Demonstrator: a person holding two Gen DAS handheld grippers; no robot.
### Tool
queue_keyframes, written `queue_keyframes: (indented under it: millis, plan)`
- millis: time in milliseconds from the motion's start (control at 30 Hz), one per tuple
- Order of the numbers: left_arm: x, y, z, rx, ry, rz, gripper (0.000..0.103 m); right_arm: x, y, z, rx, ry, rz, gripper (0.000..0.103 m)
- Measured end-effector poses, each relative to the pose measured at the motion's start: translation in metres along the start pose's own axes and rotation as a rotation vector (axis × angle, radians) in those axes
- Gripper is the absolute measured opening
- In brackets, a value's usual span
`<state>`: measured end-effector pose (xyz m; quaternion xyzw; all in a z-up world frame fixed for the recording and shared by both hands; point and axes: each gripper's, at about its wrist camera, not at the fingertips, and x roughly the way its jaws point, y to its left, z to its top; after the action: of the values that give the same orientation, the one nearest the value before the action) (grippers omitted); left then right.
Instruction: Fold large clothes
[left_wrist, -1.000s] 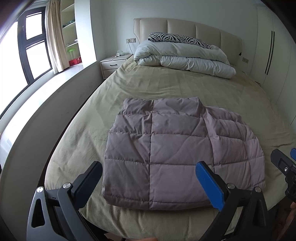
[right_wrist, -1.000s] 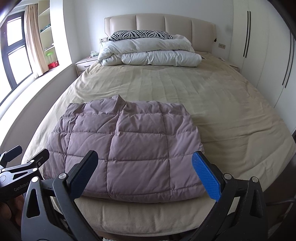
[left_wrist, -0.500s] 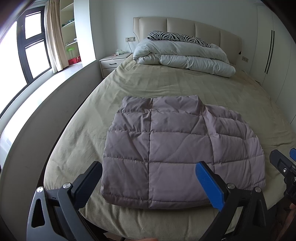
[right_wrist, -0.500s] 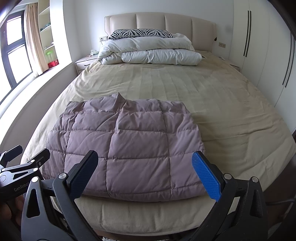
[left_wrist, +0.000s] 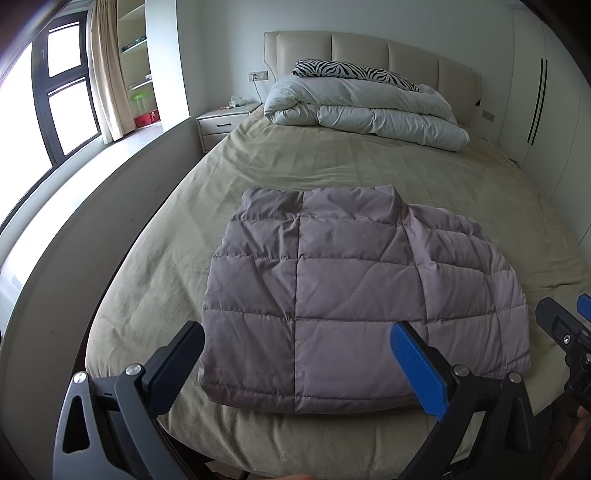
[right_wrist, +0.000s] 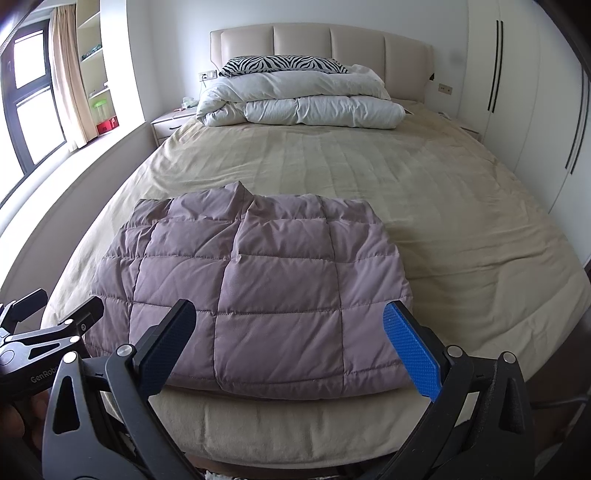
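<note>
Left wrist view: folded jacket (left_wrist: 354, 310) lies on bed (left_wrist: 332, 173), long axis crosswise, just ahead of 2 spread, empty grippers, left gripper (left_wrist: 295, 354) and right gripper (right_wrist: 288, 339), neither nearer.

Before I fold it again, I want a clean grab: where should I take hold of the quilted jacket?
Grip the puffy jacket at its two near corners, one gripper each, coming in low from the foot of the bed; that thick hem edge faces you, and both sets of jaws are open.
</note>
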<state>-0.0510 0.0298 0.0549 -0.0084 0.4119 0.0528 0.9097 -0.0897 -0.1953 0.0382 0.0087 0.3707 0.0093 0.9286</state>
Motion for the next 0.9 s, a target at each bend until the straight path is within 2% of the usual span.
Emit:
queue_keyframes:
  millis: [900]
  plan:
    - [0.0002,-0.0004,-0.0012,0.003,0.001,-0.002,0.103,0.0006,-0.0006,-0.0017,-0.003,-0.001,0.002,0.103]
